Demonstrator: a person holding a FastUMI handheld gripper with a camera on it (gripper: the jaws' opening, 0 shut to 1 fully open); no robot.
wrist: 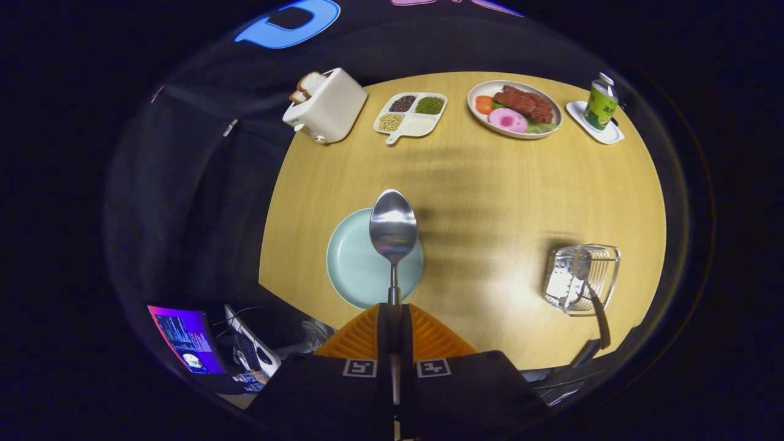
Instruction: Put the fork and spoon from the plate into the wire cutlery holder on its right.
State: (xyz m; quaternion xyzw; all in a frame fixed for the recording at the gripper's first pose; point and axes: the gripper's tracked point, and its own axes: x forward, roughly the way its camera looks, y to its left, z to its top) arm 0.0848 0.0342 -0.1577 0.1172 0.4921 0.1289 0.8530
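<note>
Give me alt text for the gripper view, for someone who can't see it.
The gripper is shut on a spoon, held bowl-forward above a pale green plate on a round wooden table. A wire cutlery holder sits to the plate's right; a toaster and food dishes line the far edge.

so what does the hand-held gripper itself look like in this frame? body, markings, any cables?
The hand-held gripper has a wide black body at the base carrying two square black-and-white fiducial markers, one on each side of the centre line. Ahead of them, two ribbed wedge-shaped fingers taper forward and meet in a narrow seam. No cable on the gripper is visible, and no hand or sleeve either.
</note>
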